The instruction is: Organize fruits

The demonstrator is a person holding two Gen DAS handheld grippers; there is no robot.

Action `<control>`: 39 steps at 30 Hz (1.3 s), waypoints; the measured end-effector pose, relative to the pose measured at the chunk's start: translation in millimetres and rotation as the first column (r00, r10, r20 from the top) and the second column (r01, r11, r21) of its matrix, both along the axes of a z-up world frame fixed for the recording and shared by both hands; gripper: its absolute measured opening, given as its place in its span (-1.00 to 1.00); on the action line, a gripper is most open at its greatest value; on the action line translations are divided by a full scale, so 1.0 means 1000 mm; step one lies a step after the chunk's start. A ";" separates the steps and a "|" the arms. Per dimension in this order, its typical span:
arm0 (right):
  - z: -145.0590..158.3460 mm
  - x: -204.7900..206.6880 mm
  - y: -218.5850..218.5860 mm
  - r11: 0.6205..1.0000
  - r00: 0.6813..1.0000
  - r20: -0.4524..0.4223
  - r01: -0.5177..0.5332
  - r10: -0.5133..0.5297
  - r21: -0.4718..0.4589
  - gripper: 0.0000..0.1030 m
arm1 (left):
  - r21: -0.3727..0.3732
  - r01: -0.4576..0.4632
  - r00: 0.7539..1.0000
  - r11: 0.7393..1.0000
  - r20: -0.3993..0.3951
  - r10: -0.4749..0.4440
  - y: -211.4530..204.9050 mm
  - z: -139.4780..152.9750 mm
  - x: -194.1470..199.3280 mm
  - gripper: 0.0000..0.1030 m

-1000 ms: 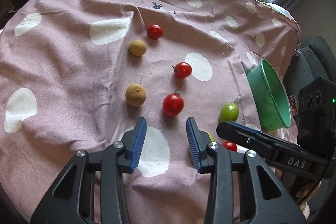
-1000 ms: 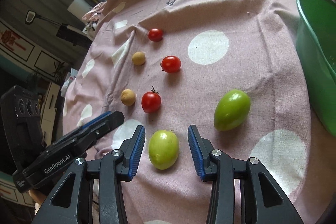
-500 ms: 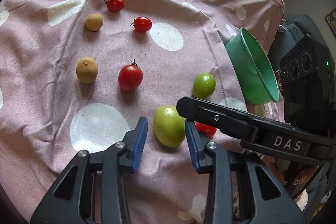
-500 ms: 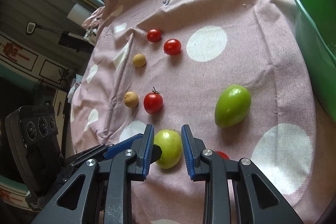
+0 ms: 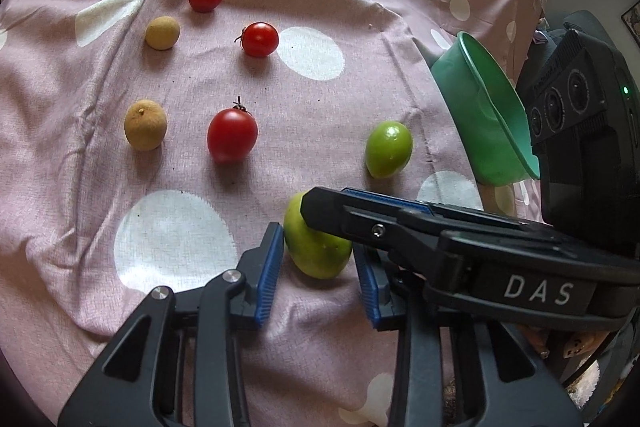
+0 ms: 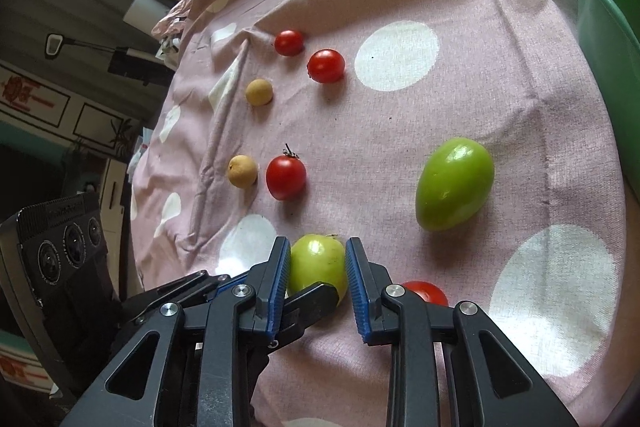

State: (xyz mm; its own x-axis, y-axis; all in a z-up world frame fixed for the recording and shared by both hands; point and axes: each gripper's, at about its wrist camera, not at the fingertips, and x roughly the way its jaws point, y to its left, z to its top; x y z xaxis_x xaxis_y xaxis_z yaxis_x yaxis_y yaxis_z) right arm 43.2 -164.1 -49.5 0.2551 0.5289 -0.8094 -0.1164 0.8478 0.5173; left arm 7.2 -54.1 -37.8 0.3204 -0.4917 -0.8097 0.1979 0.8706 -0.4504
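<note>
- Green tomato (image 6: 318,263) clamped by right tongs (image 6: 318,277); left tongs (image 5: 318,261) apart around it.
- Green bowl (image 5: 486,115) seemingly unfilled; tomatoes and longans left on cloth.

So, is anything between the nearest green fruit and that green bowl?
Yes. The other green fruit lies on the cloth roughly between the nearest green fruit and the bowl. Nothing else visible blocks that path.
</note>
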 end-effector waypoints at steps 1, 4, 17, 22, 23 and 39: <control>0.000 0.000 0.001 1.000 1.000 0.000 -0.001 0.001 -0.002 -0.42 | 0.000 -0.001 1.000 1.000 0.001 0.001 0.000 0.000 0.000 -0.31; 0.000 0.000 0.002 1.000 1.000 0.007 -0.008 0.008 -0.012 -0.42 | -0.002 -0.003 1.000 1.000 0.000 0.003 0.001 -0.001 0.001 -0.31; 0.008 -0.002 0.003 1.000 0.999 0.051 -0.019 0.020 -0.014 -0.32 | 0.042 -0.030 0.994 0.999 0.104 0.026 -0.009 0.017 -0.006 -0.32; 0.033 -0.010 -0.007 1.000 0.991 0.137 -0.013 0.010 0.021 -0.32 | 0.062 -0.051 0.975 0.997 0.220 0.036 -0.019 0.043 -0.015 -0.32; 0.038 -0.012 -0.009 1.000 0.988 0.152 -0.010 0.006 0.025 -0.31 | 0.066 -0.055 0.970 0.996 0.242 0.037 -0.021 0.048 -0.017 -0.32; 0.097 -0.029 -0.069 0.990 0.929 0.347 0.107 -0.131 0.087 -0.31 | 0.071 0.009 0.898 0.997 0.439 -0.039 -0.084 0.103 -0.020 -0.33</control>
State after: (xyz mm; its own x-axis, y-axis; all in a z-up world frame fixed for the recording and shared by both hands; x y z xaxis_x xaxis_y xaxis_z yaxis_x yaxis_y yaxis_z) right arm 14.2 -233.0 47.6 0.5811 0.5261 -0.6210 -0.2011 0.8322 0.5168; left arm -12.7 -138.5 65.0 0.6400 -0.4547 -0.6194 0.3839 0.8875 -0.2549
